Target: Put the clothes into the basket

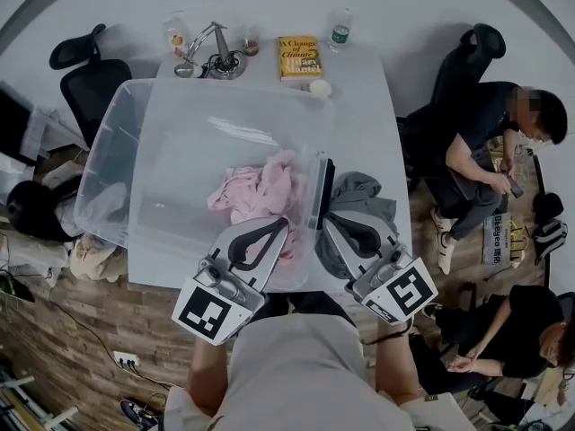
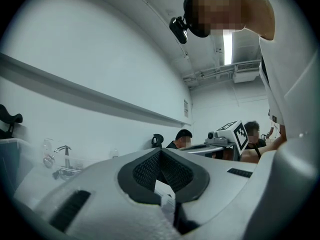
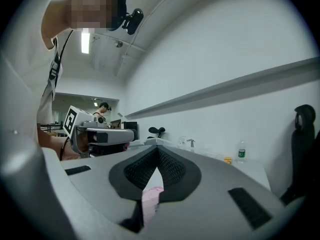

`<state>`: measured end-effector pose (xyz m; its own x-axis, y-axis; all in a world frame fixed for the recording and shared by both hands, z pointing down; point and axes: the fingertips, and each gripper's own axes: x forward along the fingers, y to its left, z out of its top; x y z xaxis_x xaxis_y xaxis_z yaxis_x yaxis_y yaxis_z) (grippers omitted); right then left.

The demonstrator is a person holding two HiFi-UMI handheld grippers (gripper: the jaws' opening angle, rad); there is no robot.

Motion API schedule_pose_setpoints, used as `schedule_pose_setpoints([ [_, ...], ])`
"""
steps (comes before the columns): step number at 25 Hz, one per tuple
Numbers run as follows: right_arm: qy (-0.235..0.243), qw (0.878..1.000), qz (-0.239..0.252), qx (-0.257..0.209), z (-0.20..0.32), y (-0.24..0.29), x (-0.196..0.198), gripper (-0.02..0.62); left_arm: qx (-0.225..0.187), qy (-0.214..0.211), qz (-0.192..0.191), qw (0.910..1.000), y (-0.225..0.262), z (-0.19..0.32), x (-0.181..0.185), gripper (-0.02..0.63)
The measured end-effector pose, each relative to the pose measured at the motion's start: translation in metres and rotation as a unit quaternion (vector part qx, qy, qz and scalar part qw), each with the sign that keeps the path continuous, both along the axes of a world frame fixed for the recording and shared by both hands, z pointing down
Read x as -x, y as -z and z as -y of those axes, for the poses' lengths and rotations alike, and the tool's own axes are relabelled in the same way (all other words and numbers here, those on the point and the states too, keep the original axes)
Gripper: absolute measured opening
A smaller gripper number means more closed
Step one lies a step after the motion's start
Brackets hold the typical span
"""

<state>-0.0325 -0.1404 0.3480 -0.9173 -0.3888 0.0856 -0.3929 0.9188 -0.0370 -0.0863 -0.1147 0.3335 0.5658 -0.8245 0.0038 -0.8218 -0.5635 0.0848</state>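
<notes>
Fabric sits between both sets of jaws. The right gripper (image 3: 157,154) has its jaws pressed together on a fold of the pink garment (image 1: 268,189), and the left gripper (image 2: 160,156) is likewise closed on a pale strip, most likely the same piece. Both point level, side by side, over the near right corner of the basket (image 1: 112,151), probably so that the two pinches share the limp cloth and keep it spread rather than bunched. Most of the pink garment lies heaped in that corner, inside the walls. A grey garment (image 1: 361,191) lies outside, on the table (image 1: 373,97) by its right edge and just beside the basket's right wall, so the task seems about half done.
</notes>
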Motion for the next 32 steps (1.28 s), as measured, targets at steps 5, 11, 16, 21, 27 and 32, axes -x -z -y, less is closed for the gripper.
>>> schedule_pose_setpoints([
  [5, -0.046, 0.999, -0.004, 0.0, 0.005, -0.003, -0.031, 0.006, 0.005, -0.047, 0.004, 0.9989, -0.002, 0.01, -0.031, 0.006],
  [11, -0.09, 0.996, -0.017, 0.003, 0.012, -0.013, -0.066, 0.006, 0.015, -0.085, 0.015, 0.9962, -0.008, 0.023, -0.063, 0.005],
  [16, -0.124, 0.992, -0.036, 0.005, 0.013, -0.021, -0.091, 0.006, 0.026, -0.124, 0.033, 0.9914, -0.016, 0.028, -0.091, 0.005],
  [21, -0.152, 0.987, -0.057, 0.013, 0.015, -0.034, -0.11, 0.006, 0.041, -0.159, 0.046, 0.9854, -0.025, 0.03, -0.115, 0.006],
  [27, -0.186, 0.976, -0.109, 0.034, 0.02, -0.066, -0.131, 0.008, 0.055, -0.197, 0.079, 0.9757, -0.04, 0.033, -0.141, 0.006],
  [32, -0.202, 0.968, -0.141, 0.051, 0.021, -0.092, -0.142, 0.008, 0.065, -0.226, 0.101, 0.9666, -0.05, 0.033, -0.159, 0.006],
])
